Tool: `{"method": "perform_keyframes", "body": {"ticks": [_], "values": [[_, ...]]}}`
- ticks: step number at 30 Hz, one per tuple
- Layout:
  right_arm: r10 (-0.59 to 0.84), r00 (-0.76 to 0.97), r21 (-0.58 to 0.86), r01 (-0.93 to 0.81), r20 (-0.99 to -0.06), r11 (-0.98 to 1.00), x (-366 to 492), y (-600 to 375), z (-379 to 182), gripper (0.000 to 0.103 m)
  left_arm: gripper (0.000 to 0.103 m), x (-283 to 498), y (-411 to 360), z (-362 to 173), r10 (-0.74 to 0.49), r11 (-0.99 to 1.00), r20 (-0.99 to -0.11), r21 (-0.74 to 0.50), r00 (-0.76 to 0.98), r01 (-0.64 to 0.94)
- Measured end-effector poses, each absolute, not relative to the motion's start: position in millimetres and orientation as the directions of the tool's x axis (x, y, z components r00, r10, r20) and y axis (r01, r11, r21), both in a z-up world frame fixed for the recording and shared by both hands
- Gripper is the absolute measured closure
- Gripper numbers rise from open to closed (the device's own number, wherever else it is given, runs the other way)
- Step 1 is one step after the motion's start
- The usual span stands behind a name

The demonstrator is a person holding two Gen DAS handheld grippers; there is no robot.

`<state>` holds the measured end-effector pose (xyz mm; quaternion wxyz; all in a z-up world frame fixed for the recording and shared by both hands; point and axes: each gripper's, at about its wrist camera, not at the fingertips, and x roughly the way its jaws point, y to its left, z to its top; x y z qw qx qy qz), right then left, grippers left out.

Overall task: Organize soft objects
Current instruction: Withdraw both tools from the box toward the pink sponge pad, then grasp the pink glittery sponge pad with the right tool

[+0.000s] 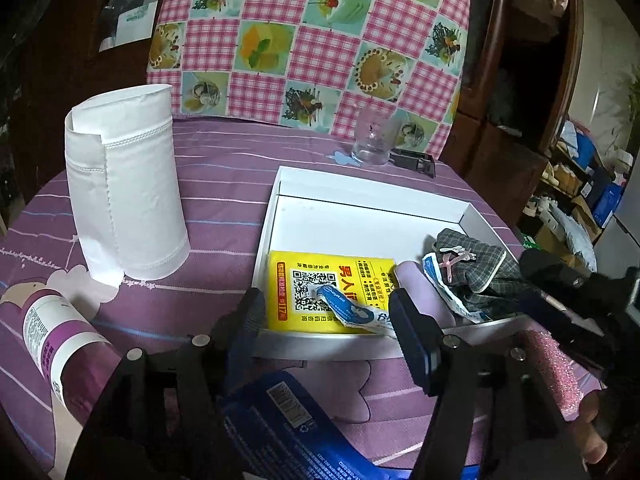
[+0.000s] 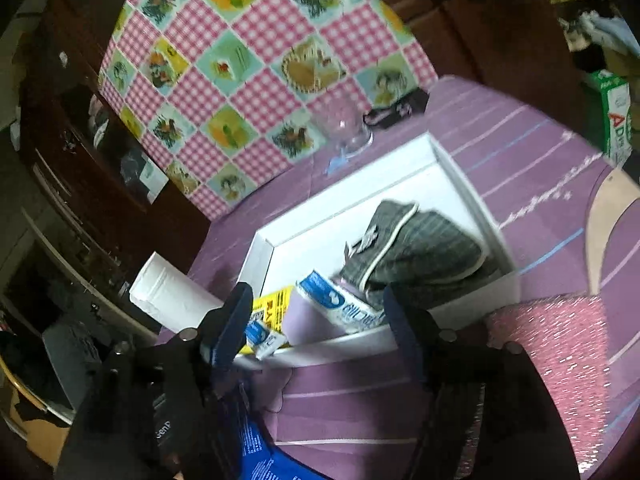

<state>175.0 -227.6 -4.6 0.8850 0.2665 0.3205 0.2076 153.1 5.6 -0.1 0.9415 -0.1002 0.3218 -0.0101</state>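
A white shallow box [image 1: 320, 196] [image 2: 452, 172] lies on the purple tablecloth. In it lie a yellow tissue pack [image 1: 320, 280] [image 2: 276, 304], a blue-white wrapper [image 1: 356, 314] [image 2: 340, 304] and a grey plaid pouch [image 1: 476, 268] [image 2: 416, 244]. A white toilet roll [image 1: 124, 184] [image 2: 172, 300] stands left of the box. My left gripper [image 1: 332, 320] is open and empty at the box's near edge. My right gripper [image 2: 316, 312] is open and empty, also at the near edge. A blue packet [image 1: 296, 428] [image 2: 264, 452] lies under both grippers.
A purple-white bottle [image 1: 60, 344] lies at the near left. A clear glass [image 1: 372, 140] [image 2: 348, 128] and a dark object [image 1: 416, 160] stand behind the box. A checkered cloth [image 1: 312, 40] rises at the back. A pink glittery sleeve [image 2: 560, 368] is at the right.
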Motion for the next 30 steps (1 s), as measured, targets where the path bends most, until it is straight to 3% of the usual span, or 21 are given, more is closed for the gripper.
{"method": "perform_keyframes", "body": {"ticks": [8,14,21,30], "values": [[0.526,0.705,0.591,-0.186,-0.476,0.785,172.6,-231.5,-0.3,0.034,0.038,151.0,6.2,1.6,-0.085,0.979,-0.596,-0.198,0.798,-0.044],[0.476,0.764,0.515,-0.221,-0.437,0.828,153.9,-237.3,21.2,0.034,0.038,144.4,4.3,6.6,-0.104,0.977,-0.578,-0.211,0.81,-0.025],[0.265,0.811,0.404,-0.039,-0.521,0.914,143.5,-250.7,35.0,0.034,0.038,129.8,-6.8,17.8,-0.226,0.962,-0.542,-0.254,0.809,0.099],[0.215,0.779,0.341,-0.002,-0.588,0.94,125.6,-279.8,36.4,0.037,0.034,121.1,-34.7,19.8,-0.337,0.94,-0.553,-0.237,0.762,0.244]]}}
